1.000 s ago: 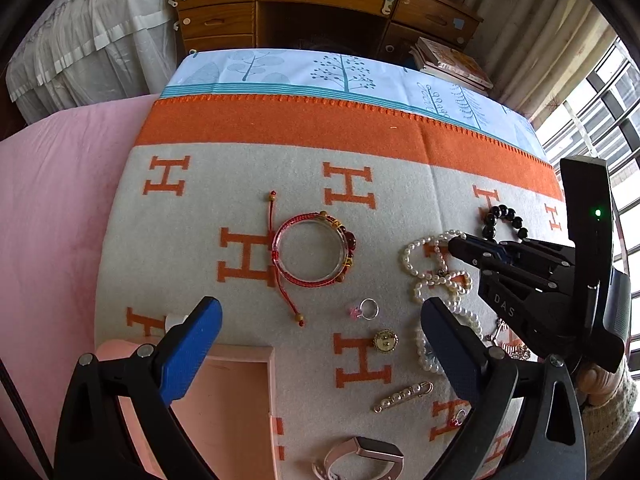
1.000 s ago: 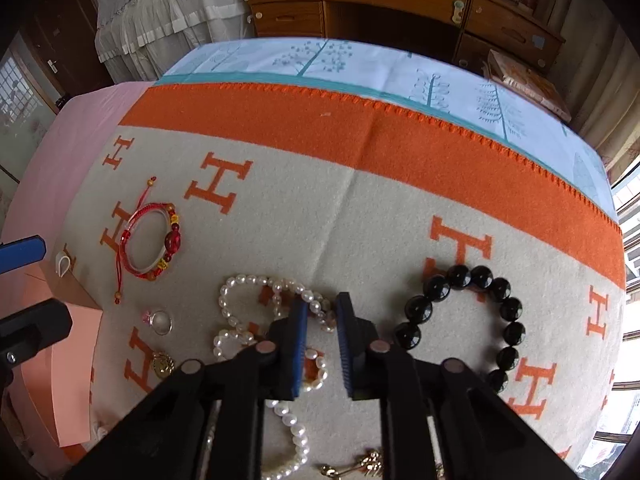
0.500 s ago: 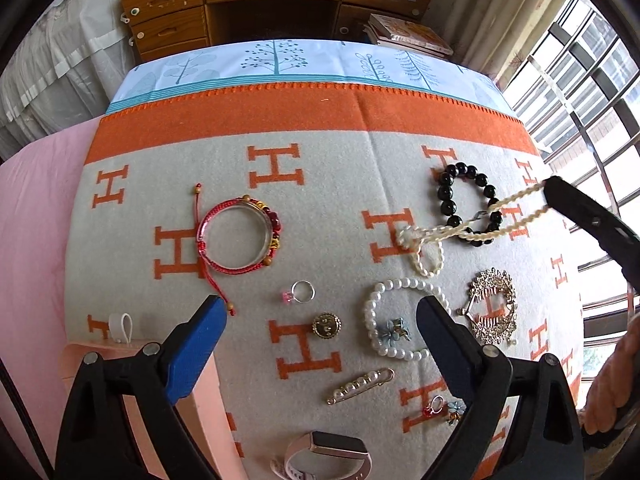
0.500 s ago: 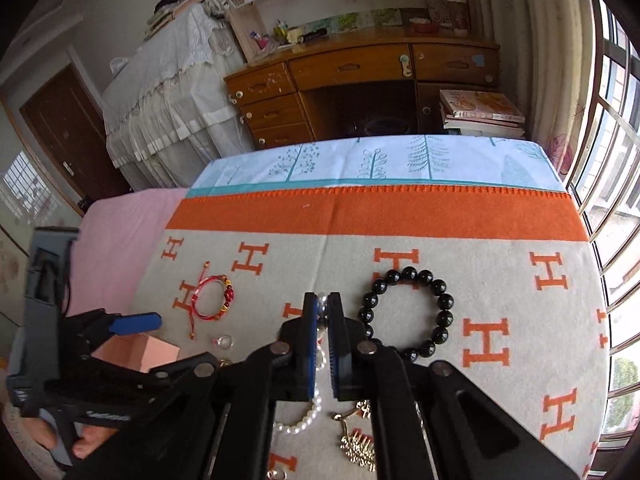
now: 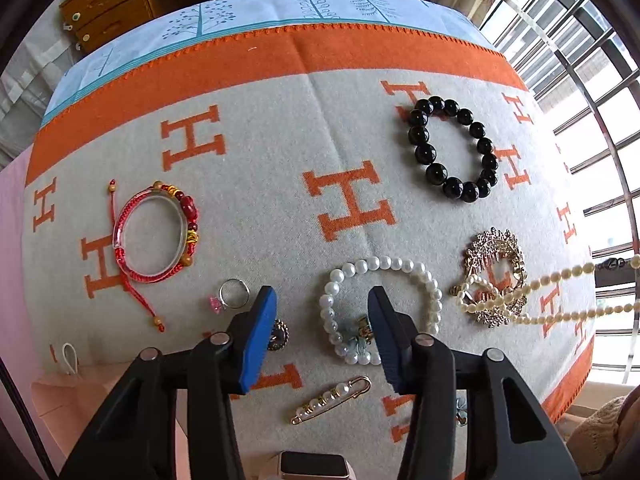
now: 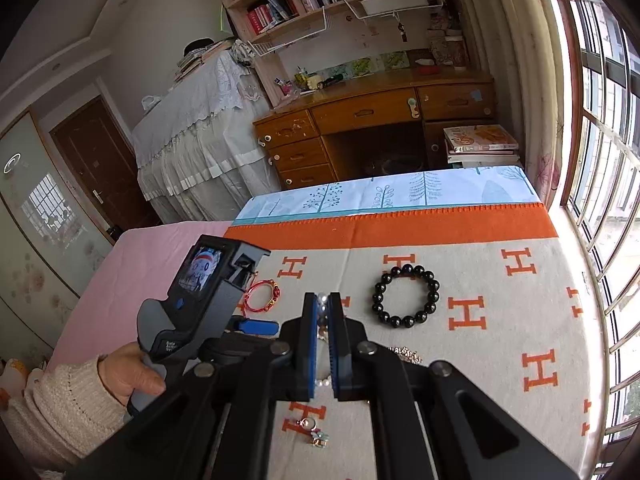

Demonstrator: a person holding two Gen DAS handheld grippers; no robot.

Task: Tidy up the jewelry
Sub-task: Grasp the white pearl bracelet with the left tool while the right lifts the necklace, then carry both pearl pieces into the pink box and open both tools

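Early yet: right tool [image 6: 323, 344] clamped on pearl necklace [image 5: 560, 294], lifted, tail trailing over brooch [image 5: 496, 276]. Left tool [image 5: 320, 336] agape, empty, above pearl bracelet [image 5: 380, 304]. Other pieces unsorted on blanket [image 5: 280, 152].

Between the left fingers [image 5: 262, 336] lies the pearl bracelet [image 5: 380, 308], on the blanket [image 5: 280, 168]. A ring [image 5: 234, 293] sits just left of them, the corded bangle [image 5: 154, 236] farther left. The bead bracelet [image 5: 452, 150] lies ahead to the right, the brooch [image 5: 496, 272] right, the pearl pin [image 5: 332, 399] beneath.
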